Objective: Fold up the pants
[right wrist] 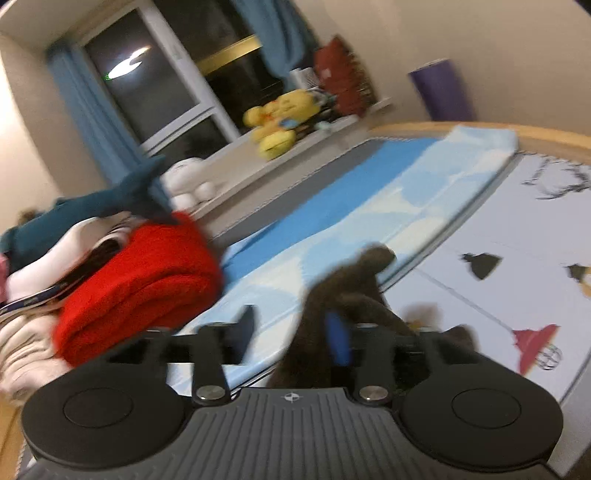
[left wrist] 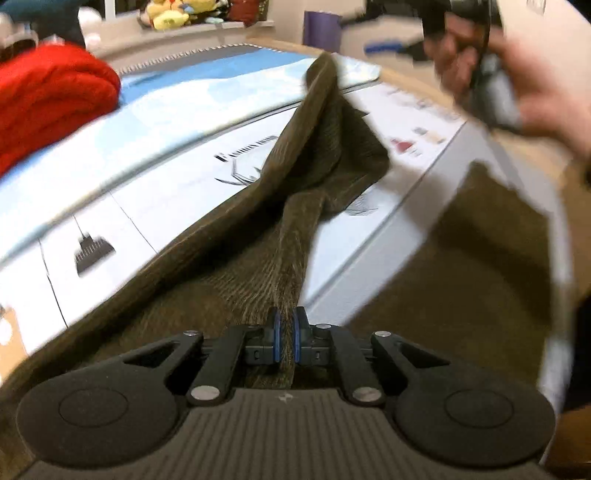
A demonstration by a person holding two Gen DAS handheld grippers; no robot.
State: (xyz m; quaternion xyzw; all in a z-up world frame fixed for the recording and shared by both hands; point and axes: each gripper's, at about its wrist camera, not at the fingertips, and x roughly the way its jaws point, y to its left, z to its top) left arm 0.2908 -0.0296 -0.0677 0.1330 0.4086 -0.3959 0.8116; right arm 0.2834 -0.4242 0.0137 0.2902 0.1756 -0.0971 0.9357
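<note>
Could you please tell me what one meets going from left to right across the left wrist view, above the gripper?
Red blanket → yellow plush toys → brown pants → the person's hand.

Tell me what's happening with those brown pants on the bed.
A person is folding dark brown ribbed pants on a bed with a blue and white printed cover, using a handheld gripper in each hand. The left gripper is clamped shut on a bunched fold of the fabric. The right gripper has its jaws apart, with the cloth draped between them but not pinched. A folded red blanket sits off to the side.
</note>
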